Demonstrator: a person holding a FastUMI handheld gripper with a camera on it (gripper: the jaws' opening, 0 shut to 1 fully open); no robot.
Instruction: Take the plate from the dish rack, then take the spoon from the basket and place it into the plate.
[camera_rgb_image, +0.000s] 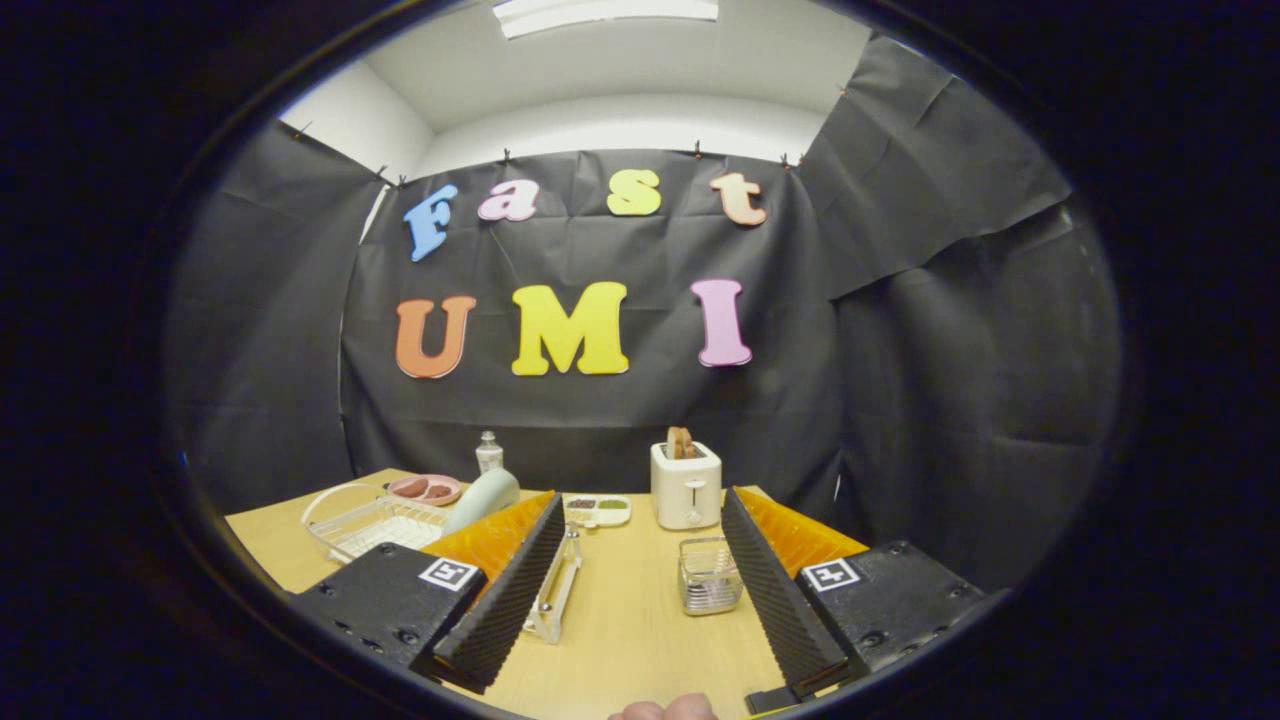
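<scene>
Gripper (640, 590) fingers are hanging spread over the wooden table (630, 640), pinching nothing; pale green plate (482, 498) is leaning on edge in the white wire dish rack (375, 520), wire basket (708, 577) between the fingers.

**Colours and Patterns on the Table**

A pale wooden tone is shown by the table (630, 620). The dish rack (375, 520) is made of white wire, and the plate (482, 497) standing in it is coloured a pale mint green. A pink dish (425, 488) is filled with reddish-brown pieces. The toaster (686, 485) is cream, with brown toast (681, 442) in its slot. The basket (709, 576) is formed of silvery wire mesh. A white divided tray (597, 510) is dotted with dark red and green. The shaker (489, 452) is seen as clear glass with a pale cap.
</scene>
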